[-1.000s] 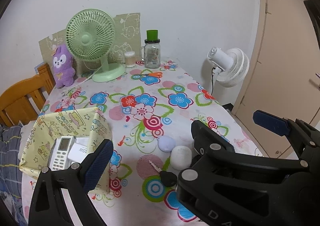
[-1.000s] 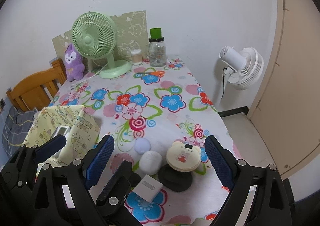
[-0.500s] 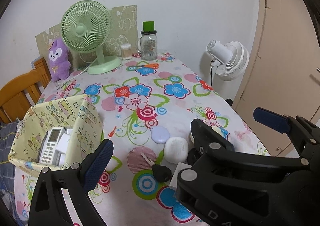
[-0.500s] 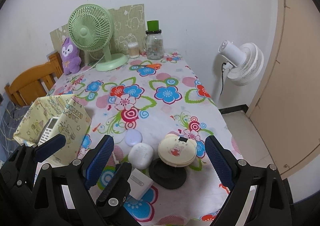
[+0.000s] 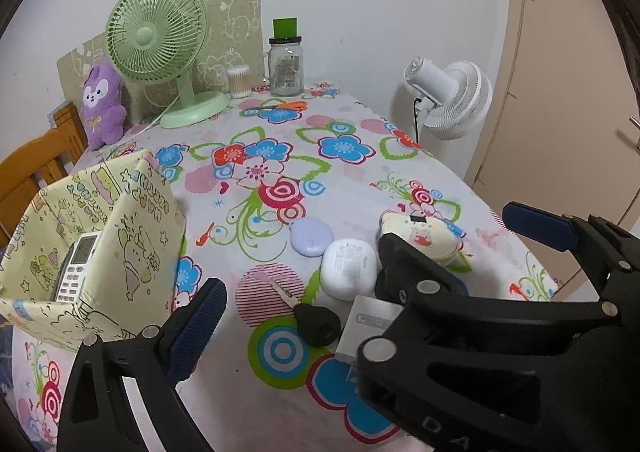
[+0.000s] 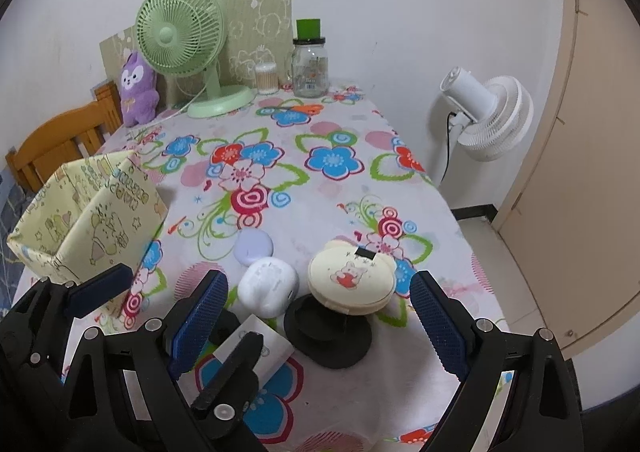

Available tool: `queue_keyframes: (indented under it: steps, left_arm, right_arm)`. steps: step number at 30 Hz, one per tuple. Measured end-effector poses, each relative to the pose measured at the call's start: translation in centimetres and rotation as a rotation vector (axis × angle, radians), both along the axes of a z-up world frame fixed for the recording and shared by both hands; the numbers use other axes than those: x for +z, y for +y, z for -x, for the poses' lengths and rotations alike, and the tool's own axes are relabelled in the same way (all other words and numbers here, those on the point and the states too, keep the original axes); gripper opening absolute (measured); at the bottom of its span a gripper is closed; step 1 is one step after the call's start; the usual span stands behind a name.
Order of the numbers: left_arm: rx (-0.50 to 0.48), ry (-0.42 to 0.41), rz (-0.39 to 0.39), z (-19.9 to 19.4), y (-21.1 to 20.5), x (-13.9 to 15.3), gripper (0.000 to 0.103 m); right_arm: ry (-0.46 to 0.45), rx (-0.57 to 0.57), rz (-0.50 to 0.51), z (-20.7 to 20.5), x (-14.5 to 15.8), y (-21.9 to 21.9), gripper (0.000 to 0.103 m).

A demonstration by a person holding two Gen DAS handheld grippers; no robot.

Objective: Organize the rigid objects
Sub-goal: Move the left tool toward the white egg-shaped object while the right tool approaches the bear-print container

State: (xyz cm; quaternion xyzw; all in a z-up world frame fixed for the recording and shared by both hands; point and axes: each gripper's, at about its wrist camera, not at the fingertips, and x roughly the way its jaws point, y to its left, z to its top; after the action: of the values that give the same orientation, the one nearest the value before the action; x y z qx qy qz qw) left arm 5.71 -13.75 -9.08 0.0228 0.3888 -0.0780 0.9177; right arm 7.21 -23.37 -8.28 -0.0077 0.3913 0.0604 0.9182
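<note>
Near the table's front lie a lilac oval case (image 5: 311, 238), a white earbud case (image 5: 348, 266), a black key (image 5: 316, 322) and a flat white square box (image 5: 366, 324). A cream bear compact (image 6: 352, 278) stands on a black stand (image 6: 328, 336). At the left, a yellow patterned box (image 5: 132, 252) holds a white handset (image 5: 76, 268). My right gripper (image 6: 320, 284) is open above the earbud case and compact, touching neither. My left gripper (image 5: 316, 304) is open too. Its right finger is hidden behind the right gripper and reaches in between the right gripper's fingers.
At the back stand a green desk fan (image 5: 160, 31), a purple plush (image 5: 102, 103), a cotton-swab pot (image 5: 239, 81), a glass jar (image 5: 285, 65) and orange scissors (image 5: 288, 106). A wooden chair (image 5: 36, 163) is at the left. A white floor fan (image 5: 452, 99) and a door (image 5: 560, 91) are beyond the table's right edge.
Both grippers have sunk toward the table, so the small objects and the box look nearer. Neither gripper's jaws have changed width. Nothing on the table has moved.
</note>
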Motion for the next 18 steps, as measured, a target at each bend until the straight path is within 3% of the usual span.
queue_keyframes:
  steps: [5, 18]
  left_arm:
    - [0.010, 0.024, 0.037, -0.5, 1.2, -1.2, 0.100]
    - [0.007, 0.075, 0.020, -2.2, 1.2, -3.4, 0.099]
  right_arm:
    - [-0.004, -0.003, 0.006, -0.2, -1.1, 0.1, 0.094]
    - [0.061, -0.070, 0.015, -2.0, -4.2, -0.8, 0.094]
